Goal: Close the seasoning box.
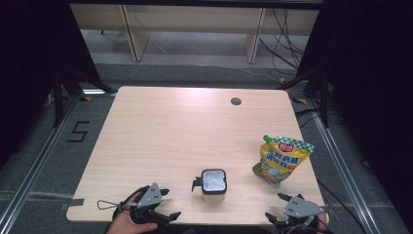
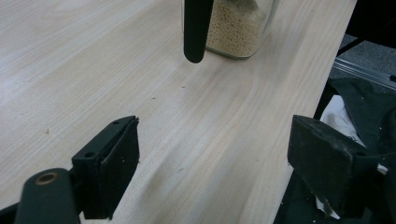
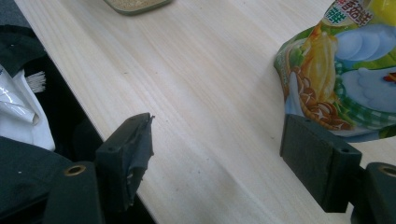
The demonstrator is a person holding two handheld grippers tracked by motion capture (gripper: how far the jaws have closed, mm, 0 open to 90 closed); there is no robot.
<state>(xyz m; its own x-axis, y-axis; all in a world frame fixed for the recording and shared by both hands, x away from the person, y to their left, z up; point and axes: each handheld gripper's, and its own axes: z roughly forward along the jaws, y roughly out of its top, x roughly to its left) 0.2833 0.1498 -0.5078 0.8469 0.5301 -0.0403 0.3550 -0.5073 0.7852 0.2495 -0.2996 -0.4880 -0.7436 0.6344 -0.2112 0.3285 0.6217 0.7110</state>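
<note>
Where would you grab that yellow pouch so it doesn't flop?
Probably by its flat sealed top edge, coming from the near right with the right gripper. The pouch stands upright and bulges below; the top is thin enough for the open jaws.

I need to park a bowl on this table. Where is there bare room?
The far half of the table, from the cable hole leftward, is bare, as is the left side beside the jar. It is crowded along the near edge, around the jar, the pouch and both grippers.
</note>
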